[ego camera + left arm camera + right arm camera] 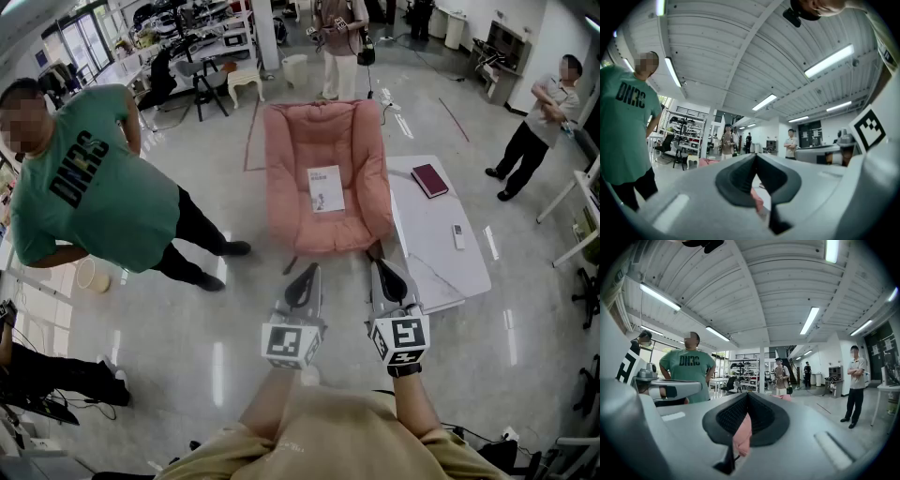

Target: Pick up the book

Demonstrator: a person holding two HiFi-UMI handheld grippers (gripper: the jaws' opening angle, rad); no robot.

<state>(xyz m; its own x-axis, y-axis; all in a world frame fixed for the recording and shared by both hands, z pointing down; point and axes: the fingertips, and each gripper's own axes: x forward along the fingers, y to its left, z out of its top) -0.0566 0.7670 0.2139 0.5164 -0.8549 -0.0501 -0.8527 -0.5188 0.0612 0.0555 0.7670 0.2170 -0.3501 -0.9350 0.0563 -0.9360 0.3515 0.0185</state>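
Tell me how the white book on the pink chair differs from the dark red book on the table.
Colour: the white book has a pale printed cover; the dark red book is plain. Place: the white book lies on the seat of the pink cushioned chair; the dark red book lies on the white table beside it. Pose: the white book sits nearly square to the chair; the dark red book is turned askew. Both lie flat and closed.
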